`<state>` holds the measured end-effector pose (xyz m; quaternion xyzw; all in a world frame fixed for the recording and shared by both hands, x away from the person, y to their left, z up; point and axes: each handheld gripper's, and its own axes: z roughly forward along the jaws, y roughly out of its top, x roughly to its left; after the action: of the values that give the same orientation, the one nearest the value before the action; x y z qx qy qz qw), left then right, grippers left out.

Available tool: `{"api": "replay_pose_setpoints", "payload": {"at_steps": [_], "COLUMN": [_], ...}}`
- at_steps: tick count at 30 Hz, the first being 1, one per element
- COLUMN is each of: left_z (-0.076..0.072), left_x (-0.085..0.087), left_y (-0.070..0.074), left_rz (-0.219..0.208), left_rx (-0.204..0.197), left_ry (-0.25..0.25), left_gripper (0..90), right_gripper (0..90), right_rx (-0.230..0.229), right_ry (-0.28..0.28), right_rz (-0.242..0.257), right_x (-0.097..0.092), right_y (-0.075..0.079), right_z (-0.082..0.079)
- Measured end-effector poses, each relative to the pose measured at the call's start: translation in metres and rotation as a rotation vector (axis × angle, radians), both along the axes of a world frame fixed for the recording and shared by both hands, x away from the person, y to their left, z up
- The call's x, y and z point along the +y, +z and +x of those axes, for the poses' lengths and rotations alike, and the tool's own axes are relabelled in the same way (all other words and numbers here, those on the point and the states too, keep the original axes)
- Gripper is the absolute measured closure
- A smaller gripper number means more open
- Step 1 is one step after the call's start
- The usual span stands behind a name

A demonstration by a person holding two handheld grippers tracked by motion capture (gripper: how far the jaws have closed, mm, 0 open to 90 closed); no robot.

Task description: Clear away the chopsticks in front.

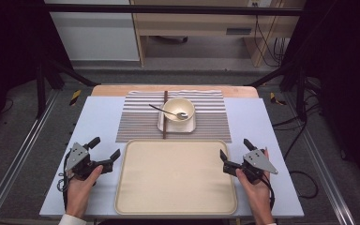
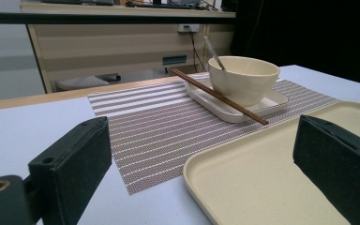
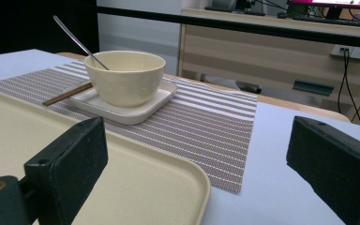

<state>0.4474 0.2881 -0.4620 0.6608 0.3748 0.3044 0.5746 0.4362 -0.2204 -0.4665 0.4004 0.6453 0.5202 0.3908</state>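
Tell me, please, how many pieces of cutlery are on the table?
2. A spoon stands in the bowl, its handle leaning out over the rim. A brown chopstick lies across the small plate beside the bowl; a second one may be hidden against it.

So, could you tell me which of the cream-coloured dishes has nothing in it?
The large cream rectangular tray nearest the person; the square plate carries the round bowl, which holds a metal spoon.

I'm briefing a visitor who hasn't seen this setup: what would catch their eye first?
The big cream tray lies bare at the near edge of the table, with the left gripper and right gripper held open on either side of it. Behind it, on the striped placemat, a cream bowl with a spoon in it sits on a square plate, chopsticks resting across the plate's left edge.
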Motion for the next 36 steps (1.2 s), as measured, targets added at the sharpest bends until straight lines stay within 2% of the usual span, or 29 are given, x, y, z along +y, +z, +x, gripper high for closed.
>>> {"api": "replay_pose_setpoints", "payload": {"at_steps": [4, 6, 8, 10, 13, 17, 21, 23, 24, 27, 30, 31, 32, 34, 36], "left_z": [-0.003, -0.004, -0.005, -0.006, -0.005, 0.008, 0.025, 0.034, 0.038, 0.048, 0.061, 0.064, 0.068, 0.075, 0.081], "left_x": [-0.002, -0.005, -0.009, -0.016, -0.027, -0.049, -0.076, -0.09, -0.095, -0.108, -0.12, -0.121, -0.124, -0.13, -0.134], "left_y": [0.003, 0.006, 0.009, 0.014, 0.022, 0.026, 0.04, 0.05, 0.054, 0.061, 0.063, 0.064, 0.064, 0.065, 0.066], "left_rz": [0.02, 0.051, 0.059, 0.128, 0.135, 0.172, 0.256, 0.332, 0.357, 0.387, 0.464, 0.465, 0.448, 0.44, 0.469], "left_rx": [0.008, 0.007, 0.007, 0.001, -0.001, 0.045, 0.066, 0.091, 0.094, 0.131, 0.175, 0.193, 0.214, 0.236, 0.25], "left_ry": [-0.007, -0.011, -0.025, -0.036, -0.079, -0.094, -0.141, -0.151, -0.161, -0.18, -0.19, -0.199, -0.199, -0.209, -0.215], "left_gripper": [4.2, 4.4, 4.4, 4.4, 4.7, 6.7, 7.5, 7.6, 7.6, 8.4, 8.4, 8.5, 9.0, 9.5, 9.7], "right_gripper": [5.5, 5.5, 5.4, 5.3, 5.3, 5.3, 5.5, 5.8, 5.9, 6.3, 6.6, 6.7, 6.7, 7.0, 7.4], "right_rx": [0.005, 0.006, 0.008, 0.023, 0.029, 0.025, 0.017, 0.02, 0.022, 0.024, 0.02, 0.022, 0.023, 0.027, 0.025], "right_ry": [-0.005, -0.009, -0.011, -0.02, -0.021, -0.02, -0.019, -0.017, -0.016, -0.013, -0.004, -0.001, -0.001, -0.004, -0.004], "right_rz": [-0.003, -0.005, -0.01, -0.023, -0.031, -0.038, -0.017, -0.018, -0.019, -0.032, -0.028, -0.034, -0.036, -0.036, -0.024], "right_x": [0.001, 0.001, 0.0, 0.0, 0.0, -0.003, -0.005, -0.004, -0.004, -0.002, 0.0, 0.001, 0.001, 0.001, 0.001], "right_y": [0.0, 0.001, 0.001, 0.0, 0.0, 0.0, 0.002, 0.002, 0.002, 0.002, 0.003, 0.003, 0.003, 0.003, 0.004], "right_z": [0.0, 0.0, -0.001, 0.0, 0.0, -0.002, -0.003, -0.003, -0.003, -0.003, -0.004, -0.004, -0.004, -0.004, -0.004]}}
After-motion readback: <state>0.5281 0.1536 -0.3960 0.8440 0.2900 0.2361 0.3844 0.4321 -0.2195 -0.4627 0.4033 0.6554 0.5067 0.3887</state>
